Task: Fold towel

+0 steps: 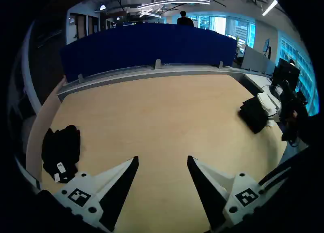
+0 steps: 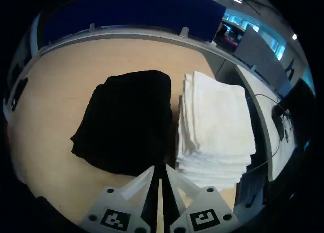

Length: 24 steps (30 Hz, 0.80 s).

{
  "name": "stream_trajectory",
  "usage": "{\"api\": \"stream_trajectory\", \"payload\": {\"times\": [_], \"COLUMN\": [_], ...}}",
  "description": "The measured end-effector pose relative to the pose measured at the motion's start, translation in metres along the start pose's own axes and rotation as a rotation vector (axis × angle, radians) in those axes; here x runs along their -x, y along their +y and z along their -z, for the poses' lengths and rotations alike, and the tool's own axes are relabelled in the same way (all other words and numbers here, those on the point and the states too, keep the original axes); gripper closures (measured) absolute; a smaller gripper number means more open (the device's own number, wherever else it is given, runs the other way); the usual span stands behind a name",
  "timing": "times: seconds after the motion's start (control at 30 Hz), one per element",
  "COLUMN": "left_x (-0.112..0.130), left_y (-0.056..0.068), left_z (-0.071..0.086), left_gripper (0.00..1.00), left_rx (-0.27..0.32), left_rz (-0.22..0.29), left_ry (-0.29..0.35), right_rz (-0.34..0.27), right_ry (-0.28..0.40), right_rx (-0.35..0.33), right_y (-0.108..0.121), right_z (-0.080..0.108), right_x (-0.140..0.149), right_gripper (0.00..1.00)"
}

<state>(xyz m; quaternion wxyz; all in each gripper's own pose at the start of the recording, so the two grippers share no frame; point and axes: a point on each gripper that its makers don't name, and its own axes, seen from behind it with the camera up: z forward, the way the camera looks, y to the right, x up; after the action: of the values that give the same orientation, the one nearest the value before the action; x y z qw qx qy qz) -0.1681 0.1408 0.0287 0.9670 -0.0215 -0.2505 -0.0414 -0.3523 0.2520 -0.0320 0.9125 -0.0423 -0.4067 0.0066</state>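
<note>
**Towels on the table, before a fold.** A stack of black towels (image 2: 125, 119) and a stack of white towels (image 2: 216, 123) lie side by side on the pale wooden table (image 2: 52, 111), close to its right-hand edge. A narrow gap seems to separate them. Both stacks are squared and layered. The white one shows its folded edges as fine ridges, while the black one reads as a soft, matte block with rounded corners. Their tidy form suggests finished work set aside out of the folding area.

In the left gripper view a loose black towel (image 1: 60, 152) lies crumpled near the table's left edge, a small white tag showing on it. It is probably the next piece to fold, though its exact shape is hard to read.

The right gripper (image 2: 160, 168) hovers above the near ends of the two stacks. Its jaws are drawn almost together with nothing between them, and only a slit of table shows through. The left gripper (image 1: 162, 158) hangs over the bare middle of the table with its jaws wide apart and empty, apparently ready to receive cloth. A blue partition (image 1: 150, 46) bounds the table's far side.
</note>
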Motion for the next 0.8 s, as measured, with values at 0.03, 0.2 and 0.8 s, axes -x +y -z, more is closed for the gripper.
{"api": "stream_trajectory", "payload": {"times": [0.03, 0.2, 0.8], "left_x": [0.000, 0.000, 0.002], "left_y": [0.000, -0.002, -0.008], "left_z": [0.000, 0.002, 0.008], "left_gripper": [0.12, 0.11, 0.12], "left_rx": [0.000, -0.001, 0.007], "left_rz": [0.000, 0.001, 0.006], "left_ry": [0.000, 0.002, 0.022], "right_rz": [0.003, 0.016, -0.029], "right_ry": [0.002, 0.015, 0.076], "right_rx": [0.004, 0.005, -0.006], "right_y": [0.001, -0.001, -0.019], "right_z": [0.001, 0.007, 0.021], "right_x": [0.000, 0.000, -0.009], "right_gripper": [0.92, 0.79, 0.20]}}
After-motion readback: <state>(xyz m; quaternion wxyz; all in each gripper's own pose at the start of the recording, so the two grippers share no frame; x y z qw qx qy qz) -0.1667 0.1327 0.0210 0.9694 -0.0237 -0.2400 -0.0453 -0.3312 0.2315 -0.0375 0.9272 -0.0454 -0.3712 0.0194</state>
